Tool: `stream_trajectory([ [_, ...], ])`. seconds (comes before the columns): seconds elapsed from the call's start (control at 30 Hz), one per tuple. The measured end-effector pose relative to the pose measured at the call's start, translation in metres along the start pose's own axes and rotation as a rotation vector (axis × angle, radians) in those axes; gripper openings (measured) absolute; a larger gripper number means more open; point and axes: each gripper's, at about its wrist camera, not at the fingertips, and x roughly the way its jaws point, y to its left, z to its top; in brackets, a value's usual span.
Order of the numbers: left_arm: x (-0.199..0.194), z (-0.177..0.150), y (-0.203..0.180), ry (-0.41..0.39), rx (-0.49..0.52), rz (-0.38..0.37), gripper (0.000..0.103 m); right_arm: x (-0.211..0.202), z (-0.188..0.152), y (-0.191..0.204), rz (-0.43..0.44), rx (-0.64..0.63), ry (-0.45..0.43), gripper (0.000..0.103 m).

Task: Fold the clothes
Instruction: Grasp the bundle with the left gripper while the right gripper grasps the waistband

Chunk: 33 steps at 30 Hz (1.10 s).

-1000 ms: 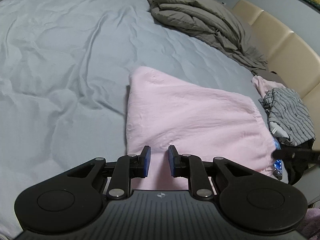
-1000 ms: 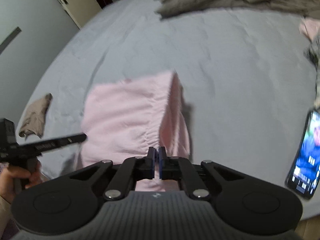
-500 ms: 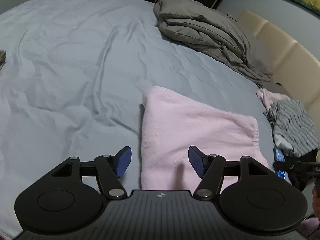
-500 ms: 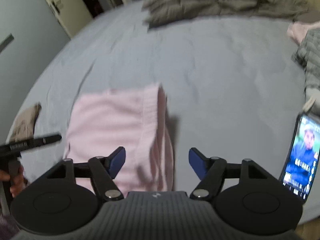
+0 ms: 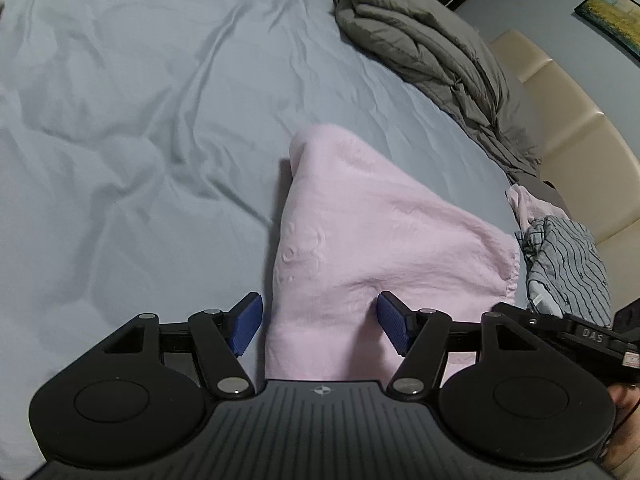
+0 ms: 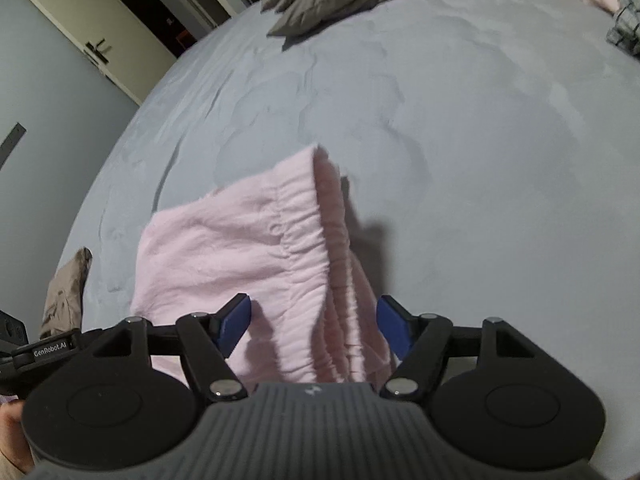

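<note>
On the pale blue-grey bed sheet (image 5: pixel 132 128) lies the soft pink fleece garment (image 5: pixel 360 240), folded into a compact, thick packet near the front edge of the bed. Its gathered elastic band (image 6: pixel 308 240) runs along the right side, where several layers are stacked on each other.

The left gripper (image 5: pixel 318 326) stands with its jaws apart over the near left corner of the pink garment, and the blue pads do not press the cloth. The right gripper (image 6: pixel 314 326) is the same, jaws wide over the gathered edge, holding nothing. Both jaws have just been opening, with the cloth under them but not pinched.

I judge that this piece is almost finished, perhaps needing only smoothing. What is left seems to be the grey striped garment (image 5: pixel 568 264) crumpled at the right side, with a small pink cloth (image 5: pixel 524 200) touching it, and a small brown cloth (image 6: pixel 66 292) at the left edge of the bed. A folded grey duvet (image 5: pixel 420 52) lies at the far side.
</note>
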Motion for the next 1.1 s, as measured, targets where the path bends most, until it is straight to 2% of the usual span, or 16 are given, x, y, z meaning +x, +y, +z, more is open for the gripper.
stream_trajectory([
  [0.27,0.013,0.001,0.002,-0.003,0.030,-0.031,0.061,0.028,-0.003,0.013,-0.024,-0.046,0.038,0.071],
  [0.37,0.017,0.000,0.001,-0.003,0.045,-0.029,0.049,0.034,-0.001,0.017,-0.035,-0.070,0.040,0.066],
  [0.53,0.018,-0.001,-0.002,-0.006,0.063,-0.024,0.030,0.035,0.000,0.021,-0.020,-0.102,0.049,0.046],
  [0.57,0.016,-0.002,-0.004,-0.011,0.072,-0.021,0.026,0.035,-0.001,0.022,-0.005,-0.101,0.052,0.036],
  [0.6,0.015,-0.002,-0.005,-0.016,0.083,-0.017,0.022,0.035,0.000,0.022,0.018,-0.097,0.058,0.030],
  [0.8,0.002,-0.001,-0.014,-0.047,0.122,-0.009,0.014,0.029,0.002,0.028,0.026,-0.102,0.046,0.025],
  [1.1,-0.045,0.011,-0.011,-0.134,0.143,0.027,0.013,0.019,0.007,0.068,0.084,-0.139,0.013,0.025],
])
